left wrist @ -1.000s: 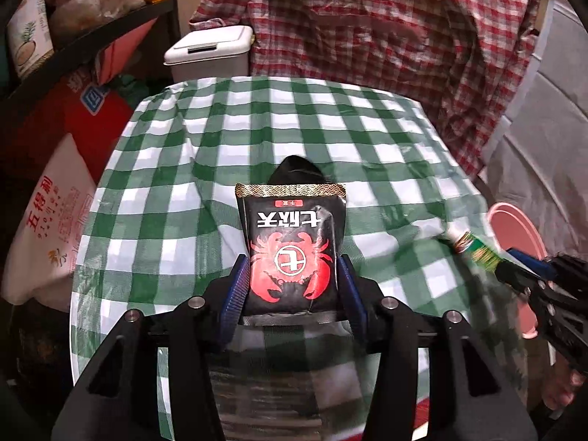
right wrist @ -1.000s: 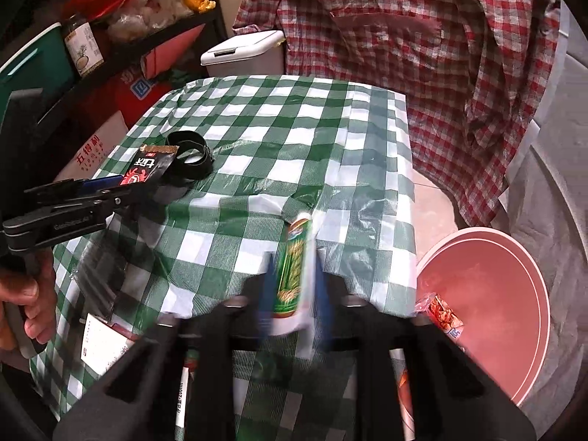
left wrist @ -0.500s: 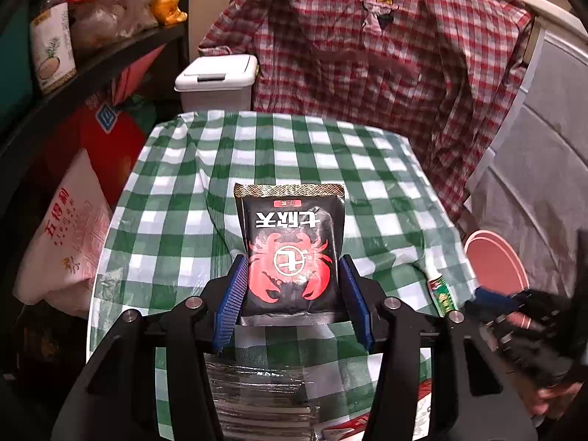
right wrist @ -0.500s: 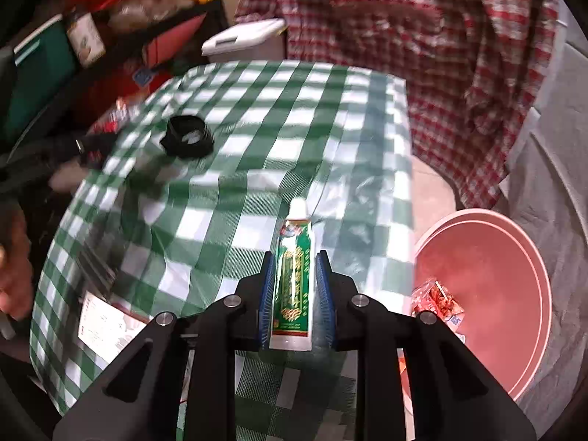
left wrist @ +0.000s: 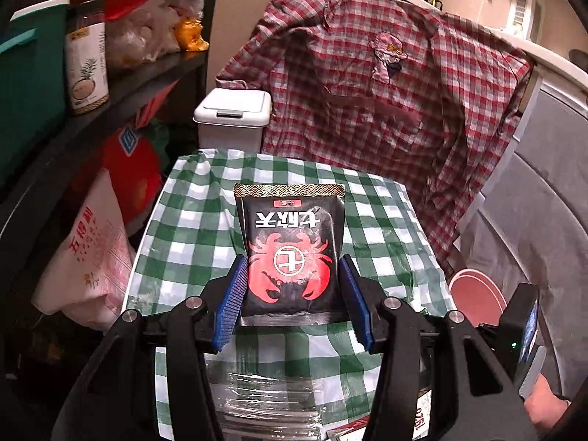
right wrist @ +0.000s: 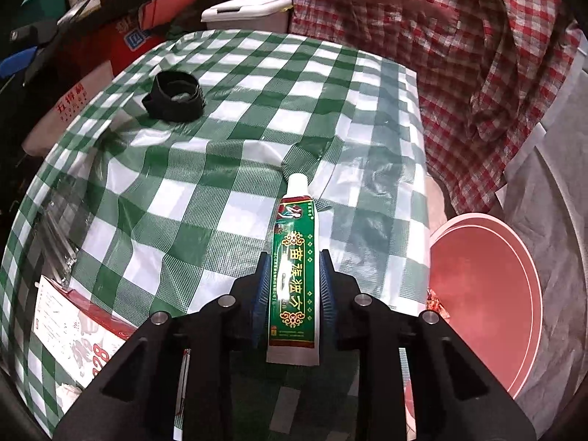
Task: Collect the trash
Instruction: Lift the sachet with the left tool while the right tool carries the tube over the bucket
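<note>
Crab packet [left wrist: 290,253] higher vs. before — L fingers [left wrist: 235,294] clamped.

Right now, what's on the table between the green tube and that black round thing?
Nothing: in the right wrist view only bare checked tablecloth lies between the green tube and the black round thing.

— What is the room like around the counter [left wrist: 191,220]?

— Cramped and warmly lit. The counter wears a green-and-white checked cloth [right wrist: 257,117]. Behind it hangs a red plaid shirt [left wrist: 367,103], with a white lidded bin [left wrist: 233,119] beside it.

— And on the left?

— Dark shelving [left wrist: 121,88] crowded with a jar [left wrist: 87,58], a teal tub [left wrist: 25,84] and plastic bags [left wrist: 147,40]; a white printed sack [left wrist: 88,257] leans below.
</note>
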A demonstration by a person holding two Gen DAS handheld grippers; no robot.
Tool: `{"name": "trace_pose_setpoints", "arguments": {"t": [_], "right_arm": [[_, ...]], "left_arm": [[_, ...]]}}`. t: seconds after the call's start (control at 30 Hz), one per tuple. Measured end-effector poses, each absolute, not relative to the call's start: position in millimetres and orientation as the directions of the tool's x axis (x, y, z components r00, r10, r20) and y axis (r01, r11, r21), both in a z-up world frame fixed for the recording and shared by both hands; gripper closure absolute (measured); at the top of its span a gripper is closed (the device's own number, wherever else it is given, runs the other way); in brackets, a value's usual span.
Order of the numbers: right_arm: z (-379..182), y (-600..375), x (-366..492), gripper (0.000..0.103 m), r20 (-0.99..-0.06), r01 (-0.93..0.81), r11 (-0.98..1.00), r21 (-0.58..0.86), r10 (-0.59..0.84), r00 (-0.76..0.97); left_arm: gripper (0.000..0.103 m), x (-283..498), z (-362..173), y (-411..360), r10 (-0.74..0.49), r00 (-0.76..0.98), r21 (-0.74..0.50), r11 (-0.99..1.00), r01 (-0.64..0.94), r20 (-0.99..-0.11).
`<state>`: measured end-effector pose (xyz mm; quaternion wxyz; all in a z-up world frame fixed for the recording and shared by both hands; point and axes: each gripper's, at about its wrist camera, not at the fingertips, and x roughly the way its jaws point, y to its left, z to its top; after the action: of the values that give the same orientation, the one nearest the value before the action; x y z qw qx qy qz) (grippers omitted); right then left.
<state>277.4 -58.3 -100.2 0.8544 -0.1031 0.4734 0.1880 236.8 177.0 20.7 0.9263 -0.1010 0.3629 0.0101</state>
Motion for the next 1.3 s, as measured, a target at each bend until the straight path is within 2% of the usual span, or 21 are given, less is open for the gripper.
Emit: {"name": "trace_pose_setpoints", "arguments": {"t": [0.2, 0.63, 0.93, 1.3], "right_arm": [[-72.3, -80.6, 275.7, 0.076, -0.801, -0.375, 0.926, 0.045, 0.257, 0.540], [-17.9, -157.6, 253.8, 0.076, -0.695, -0.274, 0.959, 0.075, 0.247, 0.675], [8.3, -228.0, 239.2, 0.076, -0.639, -0.164, 0.981, 0.103, 0.192, 0.745], [16.9, -272.4, 230.5, 0.076, -0.617, -0.100, 0.989, 0.112, 0.148, 0.773]], "left_arm": [[0.053, 236.9, 22.9, 174.5, -0.052, 0.741, -0.178, 0.980, -0.092, -0.669], [0.053, 227.8, 33.8, 106.5, -0.085, 0.765, -0.129, 0.992, 0.003, -0.638], [0.053, 224.9, 34.8, 32.4, -0.163, 0.764, -0.116, 0.986, 0.116, -0.624], [0.052, 225.4, 24.4, -52.3, -0.273, 0.730, -0.112, 0.959, 0.262, -0.626]]}}
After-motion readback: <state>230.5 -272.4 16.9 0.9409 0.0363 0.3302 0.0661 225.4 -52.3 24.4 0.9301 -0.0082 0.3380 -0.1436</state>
